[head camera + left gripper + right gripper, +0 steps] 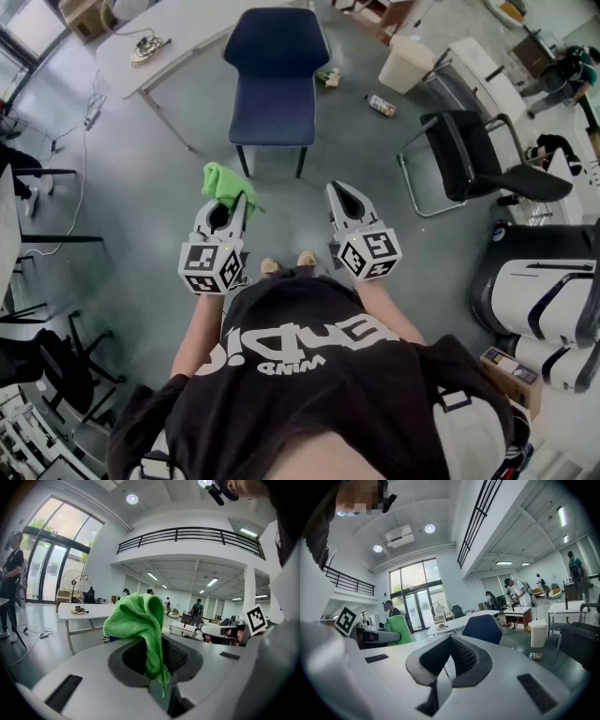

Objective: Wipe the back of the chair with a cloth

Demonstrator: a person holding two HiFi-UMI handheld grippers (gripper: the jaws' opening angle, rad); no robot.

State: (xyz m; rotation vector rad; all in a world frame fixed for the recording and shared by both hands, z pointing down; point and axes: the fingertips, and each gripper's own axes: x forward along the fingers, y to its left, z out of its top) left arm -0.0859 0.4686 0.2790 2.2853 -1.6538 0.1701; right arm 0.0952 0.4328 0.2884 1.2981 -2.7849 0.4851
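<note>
Holding both arms out front: my left gripper (236,201) fingers pinch the green cloth (221,180), my right gripper (339,195) fingers press together, empty, chair (275,84) ahead.

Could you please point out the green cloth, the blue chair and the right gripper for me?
green cloth (221,181), head view, on its bunched middle.
blue chair (275,112), head view, on the seat.
right gripper (338,189), head view, at its fingertips.

Open floor (292,208) up to chair (276,84)
</note>
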